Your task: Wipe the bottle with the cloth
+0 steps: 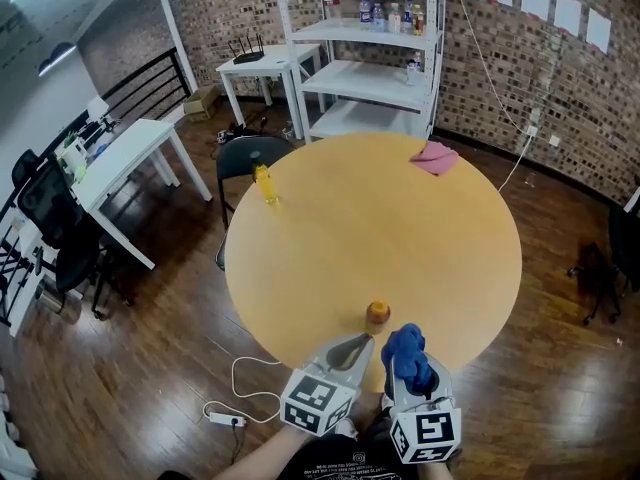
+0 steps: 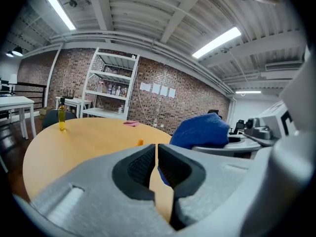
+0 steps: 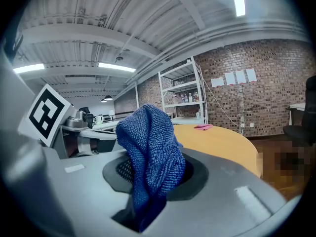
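A small orange bottle stands upright near the front edge of the round wooden table; it shows as a small orange spot in the left gripper view. My left gripper sits just in front of it and slightly left, jaws shut with nothing between them. My right gripper is beside it on the right, shut on a bunched blue cloth that sticks up above the jaws. The blue cloth also shows in the left gripper view.
A tall yellow bottle stands at the table's far left and a pink cloth lies at its far right edge. Behind the table are a white shelf unit, a black chair and white desks.
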A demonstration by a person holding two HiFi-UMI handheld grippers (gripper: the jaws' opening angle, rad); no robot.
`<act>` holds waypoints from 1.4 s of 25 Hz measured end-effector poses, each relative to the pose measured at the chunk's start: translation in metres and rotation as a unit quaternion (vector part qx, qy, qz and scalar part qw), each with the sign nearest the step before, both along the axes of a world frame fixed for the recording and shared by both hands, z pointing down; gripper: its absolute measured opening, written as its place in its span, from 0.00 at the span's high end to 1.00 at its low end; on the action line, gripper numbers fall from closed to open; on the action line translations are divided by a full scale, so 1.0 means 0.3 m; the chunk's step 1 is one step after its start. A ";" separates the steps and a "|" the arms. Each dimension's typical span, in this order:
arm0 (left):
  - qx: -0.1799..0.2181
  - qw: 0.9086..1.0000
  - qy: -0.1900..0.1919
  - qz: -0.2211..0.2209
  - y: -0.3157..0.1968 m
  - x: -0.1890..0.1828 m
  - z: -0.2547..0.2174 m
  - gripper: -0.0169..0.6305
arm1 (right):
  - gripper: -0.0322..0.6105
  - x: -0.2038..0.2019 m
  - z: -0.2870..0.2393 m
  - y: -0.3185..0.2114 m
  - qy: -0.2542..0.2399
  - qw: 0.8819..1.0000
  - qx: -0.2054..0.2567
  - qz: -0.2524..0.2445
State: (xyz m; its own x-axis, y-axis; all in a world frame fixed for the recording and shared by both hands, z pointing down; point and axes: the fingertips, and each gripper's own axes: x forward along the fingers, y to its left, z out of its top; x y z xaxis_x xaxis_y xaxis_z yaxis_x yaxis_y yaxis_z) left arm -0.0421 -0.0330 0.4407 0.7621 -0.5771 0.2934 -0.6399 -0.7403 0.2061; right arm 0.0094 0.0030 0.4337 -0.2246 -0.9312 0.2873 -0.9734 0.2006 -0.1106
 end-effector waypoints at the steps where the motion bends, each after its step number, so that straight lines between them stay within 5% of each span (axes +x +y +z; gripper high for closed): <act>1: 0.001 1.000 0.000 0.003 -0.020 0.007 0.007 0.94 | 0.78 0.007 0.008 -0.009 0.000 1.000 -0.001 0.000; 12: -0.008 0.999 -0.031 0.026 -0.161 0.059 0.121 0.76 | 0.78 0.098 0.076 -0.089 -0.011 1.000 -0.022 0.005; 35: 0.009 0.997 -0.046 0.053 -0.270 0.180 0.160 0.75 | 0.78 0.182 0.291 -0.279 -0.056 0.995 -0.073 -0.039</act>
